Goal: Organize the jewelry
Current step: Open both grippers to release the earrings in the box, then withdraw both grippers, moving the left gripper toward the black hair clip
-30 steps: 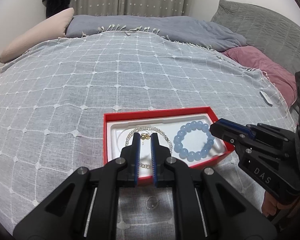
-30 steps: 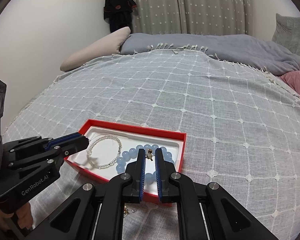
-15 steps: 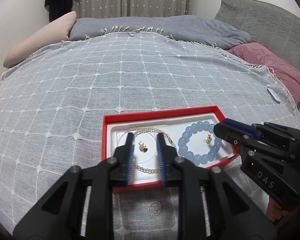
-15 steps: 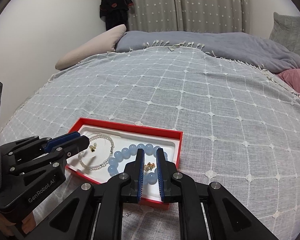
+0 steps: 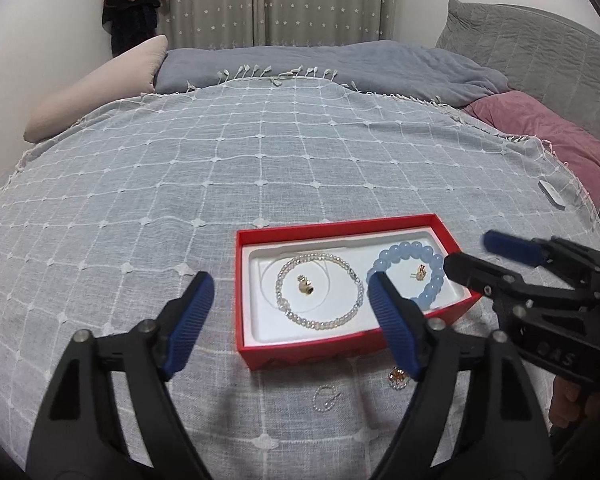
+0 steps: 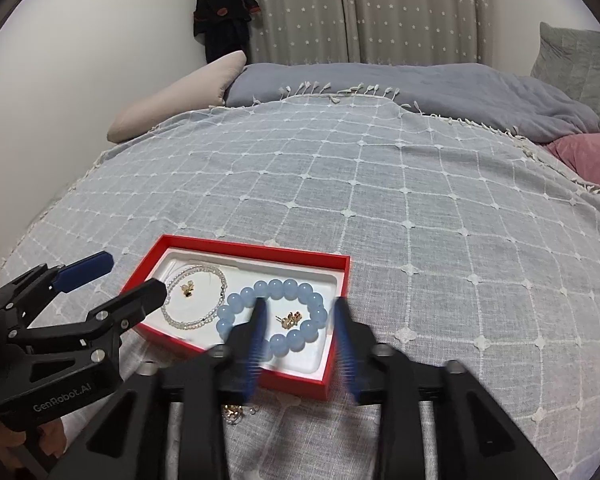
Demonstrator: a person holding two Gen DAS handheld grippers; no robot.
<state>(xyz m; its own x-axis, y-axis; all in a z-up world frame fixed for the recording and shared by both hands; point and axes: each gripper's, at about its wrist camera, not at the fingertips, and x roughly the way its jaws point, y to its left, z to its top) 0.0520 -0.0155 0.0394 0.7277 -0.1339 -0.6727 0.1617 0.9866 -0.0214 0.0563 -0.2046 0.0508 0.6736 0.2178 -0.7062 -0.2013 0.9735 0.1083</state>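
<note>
A red jewelry box with a white insert lies on the bed; it also shows in the right wrist view. Inside lie a pearl bracelet with a gold earring in its ring, and a blue bead bracelet with a gold earring in its ring. My left gripper is open and empty, just in front of the box. My right gripper is open and empty over the blue bracelet. A small pearl ring and a gold earring lie on the blanket before the box.
The grey checked blanket covers the bed. A beige pillow lies far left, a pink pillow and grey headboard cushions at the right. A small white tag lies near the right edge.
Both grippers held gold earrings over the box, released them into the bracelets' rings, and have opened wide and drawn back slightly.
</note>
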